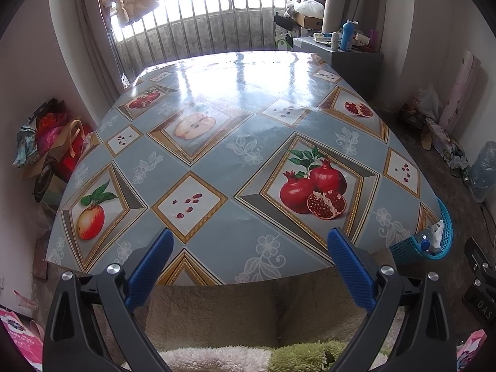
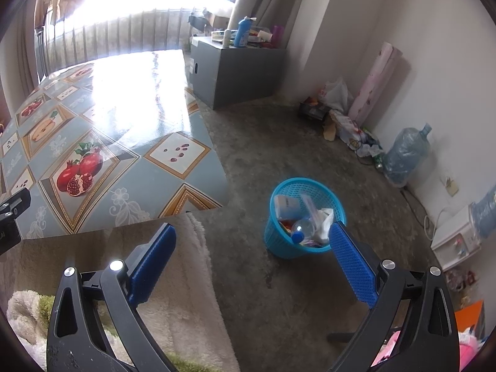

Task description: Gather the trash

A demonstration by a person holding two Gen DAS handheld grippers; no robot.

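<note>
A blue mesh waste basket [image 2: 280, 241] stands on the floor right of the table, holding a plastic bottle [image 2: 302, 228], a white wrapper and other trash. The basket [image 1: 403, 249] peeks past the table's right corner in the left wrist view. My right gripper [image 2: 252, 232] hangs open above the floor, its right finger just in front of the basket's rim, nothing between the pads. My left gripper [image 1: 249, 237] is open over the near edge of the table [image 1: 217, 152], which carries a fruit-patterned oilcloth. Part of the right gripper's body [image 1: 479, 282] shows at the right edge.
A fluffy blanket [image 2: 173, 297] lies below the table's near edge. A grey cabinet [image 2: 235, 68] with bottles stands behind the table. Bags, a rolled mat and water jugs [image 2: 406, 155] line the right wall. Bags [image 1: 52, 142] pile up left of the table. Window bars [image 1: 217, 18] are behind.
</note>
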